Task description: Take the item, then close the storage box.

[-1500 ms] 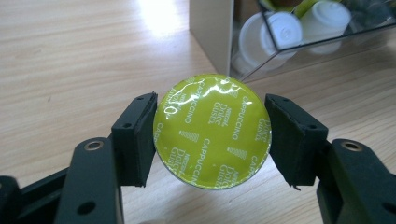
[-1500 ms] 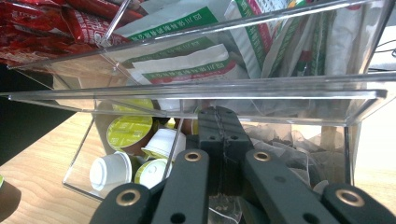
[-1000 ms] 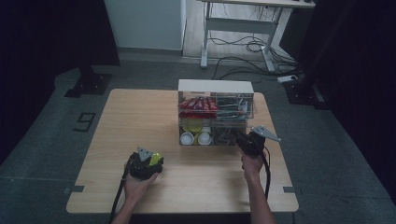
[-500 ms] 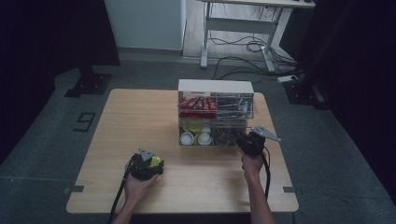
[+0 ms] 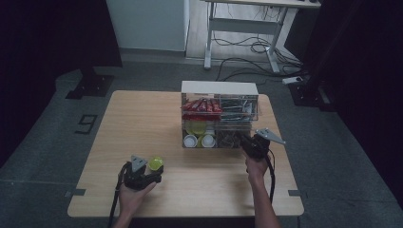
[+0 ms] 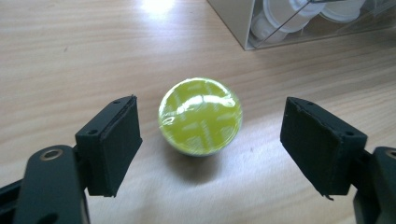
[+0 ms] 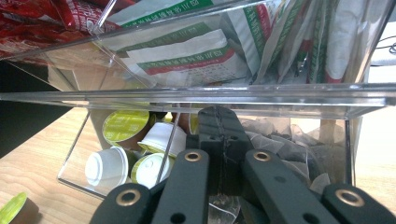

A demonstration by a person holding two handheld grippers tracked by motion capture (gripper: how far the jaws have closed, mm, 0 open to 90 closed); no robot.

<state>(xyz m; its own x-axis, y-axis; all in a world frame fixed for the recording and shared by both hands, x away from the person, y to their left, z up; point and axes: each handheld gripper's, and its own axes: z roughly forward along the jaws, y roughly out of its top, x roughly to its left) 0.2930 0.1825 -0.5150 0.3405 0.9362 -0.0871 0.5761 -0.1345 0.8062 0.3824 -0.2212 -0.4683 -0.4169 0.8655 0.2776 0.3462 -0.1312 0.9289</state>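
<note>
Left gripper (image 6: pixel 210 140): jaws spread wide, released, low over the worktop (image 5: pixel 142 123).
Green capsule (image 6: pixel 201 122): lid up on the worktop, between those jaws, touching neither.
Clear organiser (image 5: pixel 219 118): mid-worktop, holding capsules and sachets.
Right gripper (image 7: pixel 219 135): jaws clenched together, tips inside the organiser's lower right compartment.

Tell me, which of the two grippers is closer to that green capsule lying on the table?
Left. The left gripper has its open jaws on either side of the green capsule; the right gripper is across the table at the clear organizer.
</note>
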